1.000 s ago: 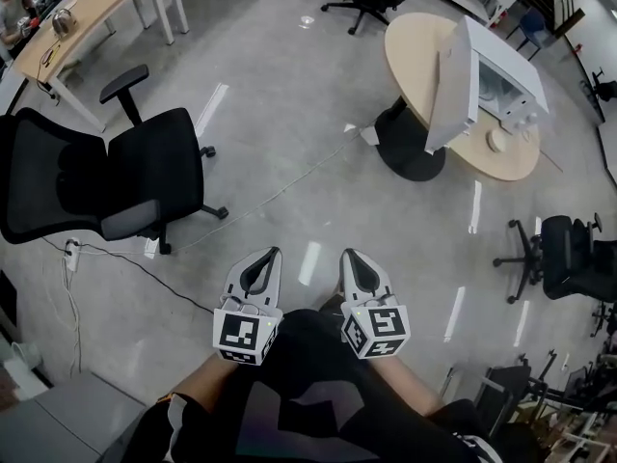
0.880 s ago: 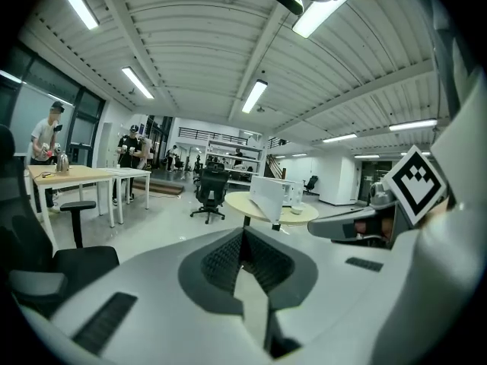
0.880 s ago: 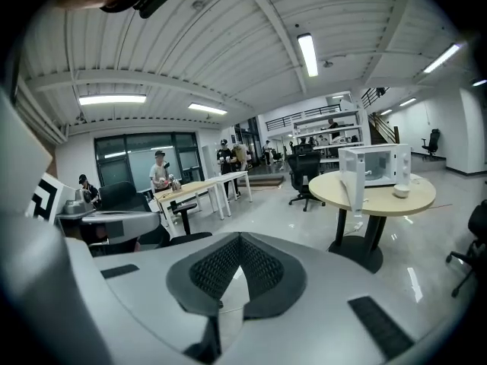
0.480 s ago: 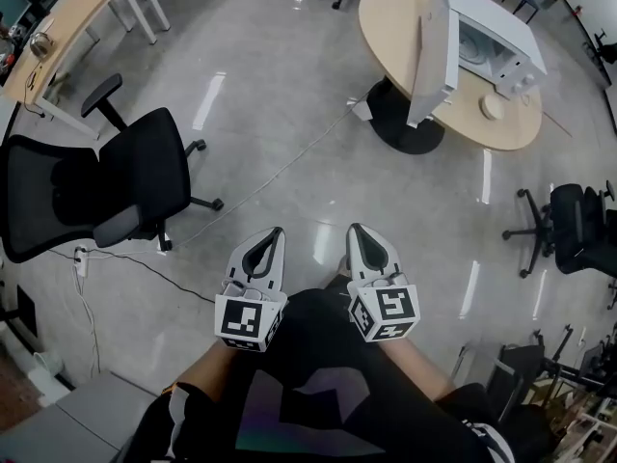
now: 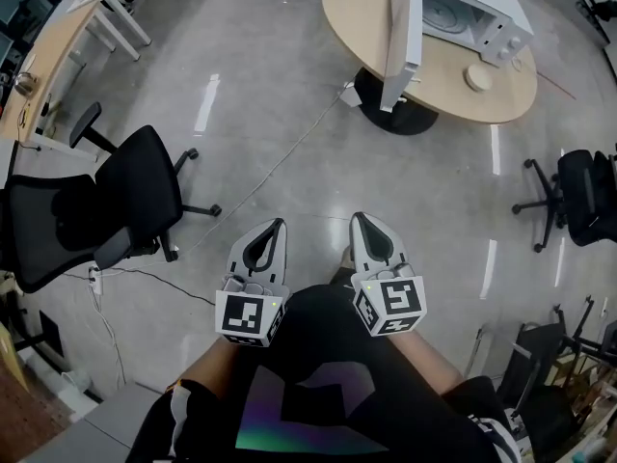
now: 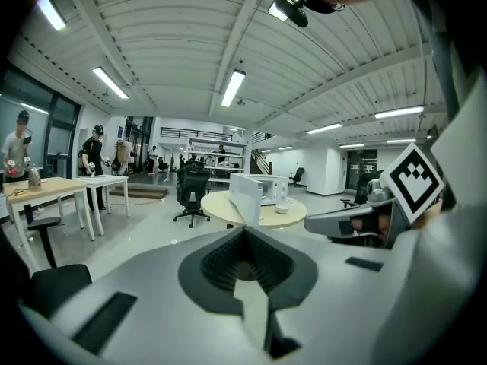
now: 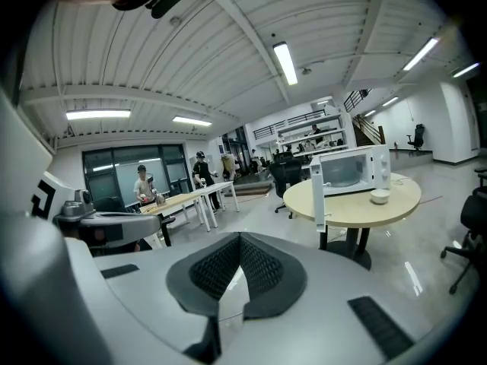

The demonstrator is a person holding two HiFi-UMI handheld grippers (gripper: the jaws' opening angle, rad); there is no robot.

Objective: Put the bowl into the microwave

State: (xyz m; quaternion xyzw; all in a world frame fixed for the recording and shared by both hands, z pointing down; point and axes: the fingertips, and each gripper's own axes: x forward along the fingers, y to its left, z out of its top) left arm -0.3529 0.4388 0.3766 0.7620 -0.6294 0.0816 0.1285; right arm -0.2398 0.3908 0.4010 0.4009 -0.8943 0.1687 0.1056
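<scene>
A small white bowl point(image 5: 476, 78) sits on a round wooden table point(image 5: 453, 99) at the far upper right, beside a white microwave point(image 5: 463, 13) whose door point(image 5: 397, 37) stands open. Both grippers are held close to the person's body, far from the table. My left gripper point(image 5: 274, 228) and right gripper point(image 5: 360, 220) each have their jaws closed together, with nothing between them. The left gripper view shows its jaws point(image 6: 243, 230) meeting, with the microwave point(image 6: 262, 188) and bowl point(image 6: 282, 209) in the distance. In the right gripper view the microwave point(image 7: 351, 169) and bowl point(image 7: 379, 196) lie beyond that gripper point(image 7: 240, 238).
Black office chairs stand at the left point(image 5: 116, 201) and at the right edge point(image 5: 583, 196). A cable point(image 5: 275, 167) runs across the shiny floor toward the table's pedestal point(image 5: 390, 114). Wooden desks point(image 5: 58, 37) line the upper left, with people point(image 7: 144, 185) near them.
The table and microwave have slid from the right toward the upper middle of the head view. The chair at the left has dropped lower. Both grippers stay shut in front of the body.
</scene>
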